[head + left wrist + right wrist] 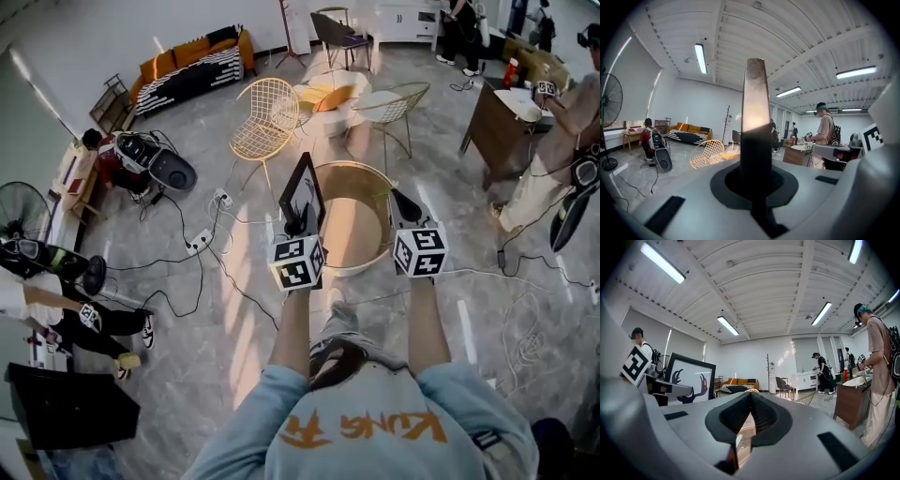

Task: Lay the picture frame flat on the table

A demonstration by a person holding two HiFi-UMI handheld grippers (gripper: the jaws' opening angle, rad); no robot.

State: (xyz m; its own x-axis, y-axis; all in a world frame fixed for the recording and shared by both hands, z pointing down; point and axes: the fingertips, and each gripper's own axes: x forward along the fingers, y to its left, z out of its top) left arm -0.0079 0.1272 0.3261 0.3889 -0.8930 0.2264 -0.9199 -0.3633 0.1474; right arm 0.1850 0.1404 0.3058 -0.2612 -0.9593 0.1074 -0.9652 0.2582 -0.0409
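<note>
Marble floor, orange sofa, wire chair

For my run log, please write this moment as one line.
left gripper: shut on picture frame | right gripper: shut, empty | picture frame: upright above table, not yet flat

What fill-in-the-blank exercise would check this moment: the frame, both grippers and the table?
1. The left gripper is shut on the picture frame, which stands ____ rather than flat.
2. The right gripper has its jaws ____, with nothing between them.
3. The table under the grippers is ____ in shape.

Missing words: upright; shut; round.
</note>
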